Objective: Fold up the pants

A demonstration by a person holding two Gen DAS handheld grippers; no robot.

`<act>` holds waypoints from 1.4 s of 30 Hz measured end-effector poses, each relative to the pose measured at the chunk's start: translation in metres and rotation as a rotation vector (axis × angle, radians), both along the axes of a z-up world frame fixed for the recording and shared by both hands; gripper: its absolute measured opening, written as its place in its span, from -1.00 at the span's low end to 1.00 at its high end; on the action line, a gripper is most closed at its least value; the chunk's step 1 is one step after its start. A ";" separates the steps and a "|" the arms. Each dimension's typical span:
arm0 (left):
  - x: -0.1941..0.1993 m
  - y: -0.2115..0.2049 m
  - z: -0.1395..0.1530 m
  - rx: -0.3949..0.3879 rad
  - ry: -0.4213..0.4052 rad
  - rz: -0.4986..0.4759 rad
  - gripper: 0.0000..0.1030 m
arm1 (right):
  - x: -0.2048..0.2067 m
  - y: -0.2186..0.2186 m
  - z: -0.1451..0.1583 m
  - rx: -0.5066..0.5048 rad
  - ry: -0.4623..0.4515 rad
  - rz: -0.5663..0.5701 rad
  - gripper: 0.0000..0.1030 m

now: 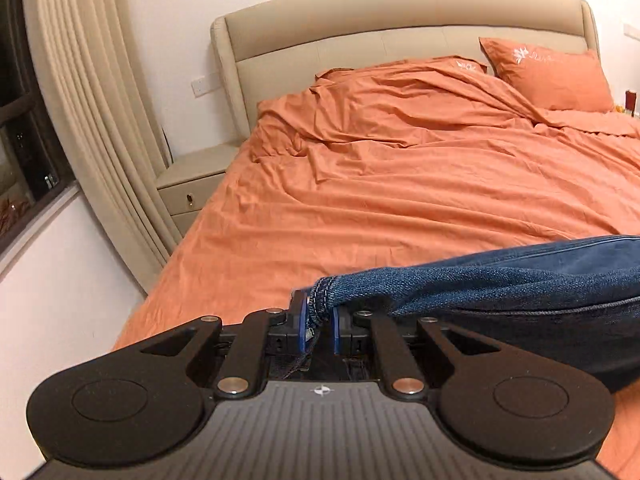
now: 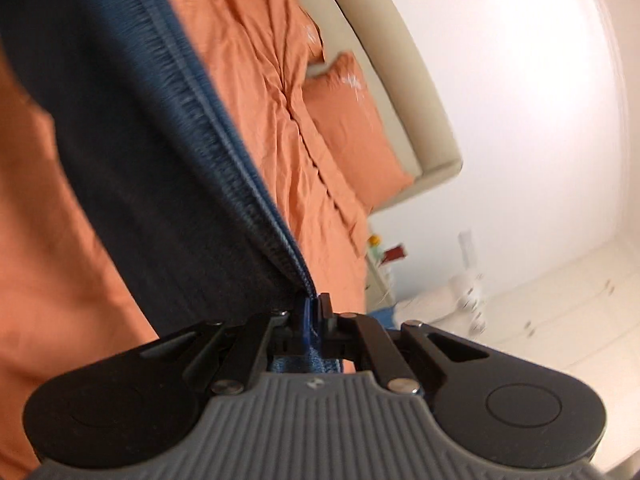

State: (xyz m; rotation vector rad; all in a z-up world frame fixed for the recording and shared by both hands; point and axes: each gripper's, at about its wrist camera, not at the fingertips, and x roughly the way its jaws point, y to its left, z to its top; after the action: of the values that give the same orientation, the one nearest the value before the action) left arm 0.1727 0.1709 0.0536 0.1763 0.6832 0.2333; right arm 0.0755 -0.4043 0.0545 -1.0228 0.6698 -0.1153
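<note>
Left wrist view: curtain (image 1: 92, 92) at 9 o'clock, nightstand (image 1: 192, 184) beside it. Left gripper (image 1: 320, 320) at 6 o'clock, nearly closed, pinching hem of jeans (image 1: 500, 288); denim runs toward 3 o'clock, above orange bedsheet (image 1: 360, 208). Right wrist view: right gripper (image 2: 316, 316) clamped tight on jeans edge, cloth stretching toward 11 o'clock. Judgement: both ends held, no fold laid yet; folding all remains.

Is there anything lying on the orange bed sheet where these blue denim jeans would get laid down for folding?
Nothing visible. The blue denim jeans hang clamped in both tongs over bare, wrinkled orange sheet; the orange pillow sits far off by the headboard.
</note>
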 end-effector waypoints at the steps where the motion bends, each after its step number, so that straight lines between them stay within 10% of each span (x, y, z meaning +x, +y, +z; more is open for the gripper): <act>1: 0.010 -0.001 -0.002 0.007 0.006 0.003 -0.74 | 0.011 0.000 -0.001 0.009 0.013 -0.007 -1.00; 9: 0.104 -0.013 -0.035 0.098 0.054 -0.010 -0.73 | 0.117 -0.001 -0.050 0.056 0.166 -0.046 -1.00; 18: 0.226 -0.021 -0.135 0.187 0.261 -0.026 -0.73 | 0.271 0.012 -0.151 0.052 0.338 -0.095 -1.00; 30: 0.246 -0.029 -0.197 0.242 0.356 -0.066 -0.72 | 0.315 0.018 -0.215 0.043 0.417 -0.111 -1.00; 33: 0.241 -0.034 -0.189 0.294 0.334 -0.084 -0.46 | 0.303 0.020 -0.201 0.048 0.377 -0.140 -0.84; 36: 0.226 -0.032 -0.161 0.232 0.275 -0.109 0.83 | 0.280 0.022 -0.170 0.116 0.316 -0.175 -0.10; 42: 0.180 -0.009 -0.094 0.061 0.186 -0.089 0.71 | 0.231 0.018 -0.109 0.399 0.217 -0.342 -0.06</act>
State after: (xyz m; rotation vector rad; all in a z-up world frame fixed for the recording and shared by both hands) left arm 0.3525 0.1623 -0.0402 0.2891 0.8516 0.1536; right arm 0.3064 -0.3858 -0.0549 -0.5348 1.0175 -0.1622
